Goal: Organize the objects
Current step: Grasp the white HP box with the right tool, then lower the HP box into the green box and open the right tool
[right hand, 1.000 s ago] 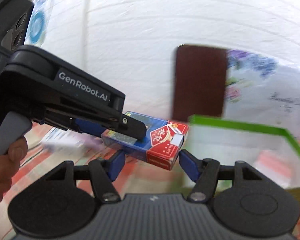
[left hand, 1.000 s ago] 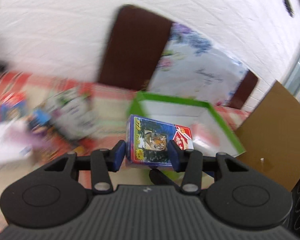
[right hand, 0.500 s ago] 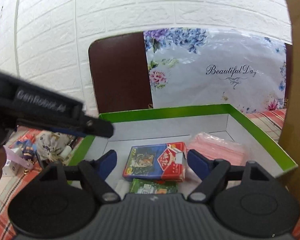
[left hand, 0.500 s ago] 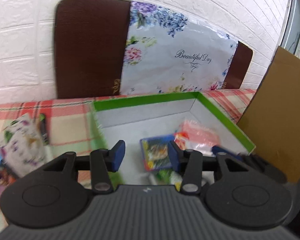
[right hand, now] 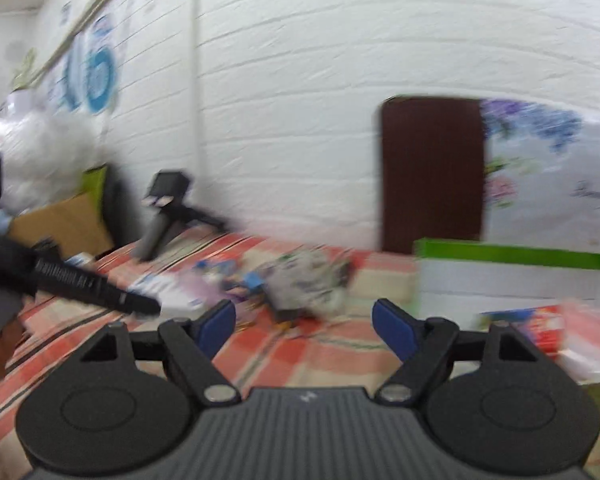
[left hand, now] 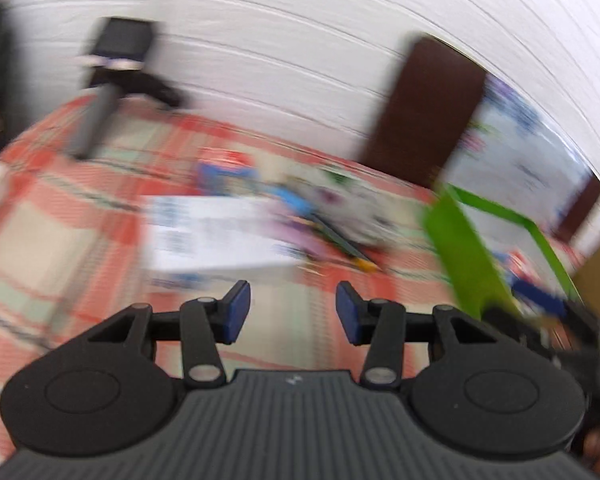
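My left gripper is open with nothing between its blue pads, above the checked tablecloth just in front of a white flat box. Behind that box lies a blurred pile of small items with a pencil. The green box stands to the right. My right gripper is open and empty, facing the same pile. The blue and red card box lies inside the green box, beside a pink packet. The left gripper's finger reaches in from the left.
A black handle on a small stand sits at the table's back left. A brown board and a floral panel lean on the white brick wall. Cardboard and a white plastic bag are at far left.
The card box left my left gripper and now lies in the green box. Both grippers swung left, away from the box toward the pile. The right jaws stand wider.
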`<state>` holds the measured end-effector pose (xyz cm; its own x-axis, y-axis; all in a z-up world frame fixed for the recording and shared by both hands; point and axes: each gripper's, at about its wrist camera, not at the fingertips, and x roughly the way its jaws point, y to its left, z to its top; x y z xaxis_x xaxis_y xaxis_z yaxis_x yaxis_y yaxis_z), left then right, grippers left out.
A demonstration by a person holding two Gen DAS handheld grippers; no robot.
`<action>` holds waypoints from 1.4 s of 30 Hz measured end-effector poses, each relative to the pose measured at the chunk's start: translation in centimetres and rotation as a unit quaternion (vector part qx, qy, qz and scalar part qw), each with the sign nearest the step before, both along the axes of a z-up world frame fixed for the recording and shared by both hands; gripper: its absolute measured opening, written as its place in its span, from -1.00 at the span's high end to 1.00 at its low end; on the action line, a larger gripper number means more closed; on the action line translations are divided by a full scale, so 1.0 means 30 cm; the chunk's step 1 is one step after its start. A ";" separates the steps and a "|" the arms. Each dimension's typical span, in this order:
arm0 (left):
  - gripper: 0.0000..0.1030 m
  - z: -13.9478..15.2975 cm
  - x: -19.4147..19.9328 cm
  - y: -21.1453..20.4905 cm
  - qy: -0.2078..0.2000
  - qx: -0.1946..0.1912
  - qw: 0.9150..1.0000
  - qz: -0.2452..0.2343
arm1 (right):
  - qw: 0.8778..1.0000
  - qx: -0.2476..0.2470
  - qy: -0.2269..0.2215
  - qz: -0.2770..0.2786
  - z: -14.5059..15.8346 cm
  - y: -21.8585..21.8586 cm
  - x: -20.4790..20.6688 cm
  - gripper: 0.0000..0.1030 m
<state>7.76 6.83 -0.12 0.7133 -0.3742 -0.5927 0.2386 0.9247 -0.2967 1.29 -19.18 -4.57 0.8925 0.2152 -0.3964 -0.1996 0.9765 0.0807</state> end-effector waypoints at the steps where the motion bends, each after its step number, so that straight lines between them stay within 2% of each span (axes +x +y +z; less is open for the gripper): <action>1: 0.05 0.001 0.018 0.042 0.000 -0.002 1.000 0.013 | 1.000 0.001 0.009 0.014 -0.006 0.032 0.021 -0.51; 6: 0.01 -0.026 0.131 0.150 0.006 -0.027 0.999 0.039 | 0.996 -0.001 0.059 0.063 -0.052 0.168 0.152 -0.51; 11: -0.08 -0.080 0.231 0.151 0.025 -0.047 0.998 0.034 | 0.989 0.026 0.122 0.084 -0.130 0.216 0.313 -0.50; 16: -0.10 -0.121 0.273 0.152 0.034 -0.059 0.997 0.029 | 0.986 0.029 0.128 0.099 -0.159 0.276 0.416 -0.48; 19: -0.13 -0.146 0.278 0.151 0.038 -0.061 0.997 0.035 | 0.987 0.022 0.130 0.088 -0.168 0.304 0.442 -0.52; 23: -0.12 -0.134 0.219 0.133 0.033 -0.055 0.998 0.028 | 0.988 0.018 0.134 0.077 -0.157 0.301 0.382 -0.52; 31: -0.12 -0.123 0.008 0.105 0.046 -0.090 0.994 0.029 | 0.990 0.020 0.122 0.065 -0.094 0.287 0.136 -0.52; 36: -0.12 -0.002 -0.050 0.003 -0.003 -0.090 0.996 -0.002 | 0.998 -0.001 0.050 0.033 0.011 0.242 0.025 -0.52; 39: -0.12 0.077 -0.061 -0.120 -0.041 -0.075 0.996 -0.040 | 1.000 0.005 0.015 -0.005 0.071 0.153 -0.018 -0.52; 42: -0.10 0.133 -0.048 -0.272 -0.061 -0.064 0.992 -0.086 | 0.999 0.013 -0.007 -0.052 0.103 0.033 -0.048 -0.52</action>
<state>6.32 -1.32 3.86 0.6965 -0.5625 -0.4455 0.4304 0.8243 -0.3678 -0.16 -18.21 -1.47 0.9162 0.1304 -0.3789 -0.0979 0.9898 0.1040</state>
